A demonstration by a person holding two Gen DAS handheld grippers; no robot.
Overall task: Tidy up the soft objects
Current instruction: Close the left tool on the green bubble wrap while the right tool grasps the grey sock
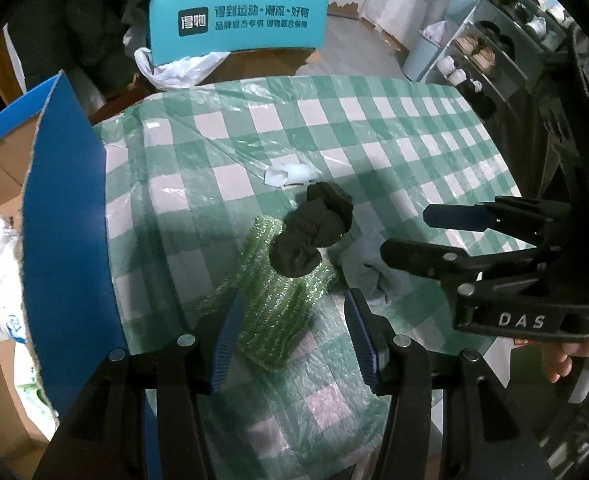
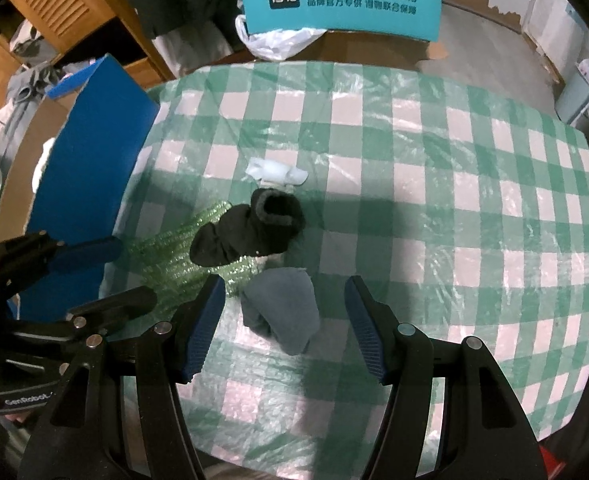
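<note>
Green checked cloth (image 2: pixel 414 160) under clear plastic, blue box (image 2: pixel 94 152) at its left edge, teal sign (image 2: pixel 342 4) behind, shoe shelf (image 1: pixel 494 52) far right, left gripper (image 1: pixel 294 332) and right gripper (image 2: pixel 284 320) both apart, holding nothing.

Tabletop (image 2: pixel 474 184): green-and-white check cloth under a clear, glossy plastic film.

Left claw (image 1: pixel 294 340): black arms, blue ribbed pads. Between its pads, a glittery green scrubbing cloth (image 1: pixel 270 312), bright green with a silvery sparkle. Just beyond its tips, a black sock (image 1: pixel 314 232), matte, dark all over. Further ahead, a small white wad (image 1: pixel 290 174).

Right claw (image 2: pixel 284 332): black arms, blue ribbed pads. Between its pads, a grey-blue folded cloth (image 2: pixel 282 304), plain, no pattern.

To the left of both claws, a cardboard box (image 2: pixel 90 168): deep blue outer face, brown inside.

Far ahead of the claws, a teal chair back (image 2: pixel 342 4) with dark lettering and a dark square logo.
</note>
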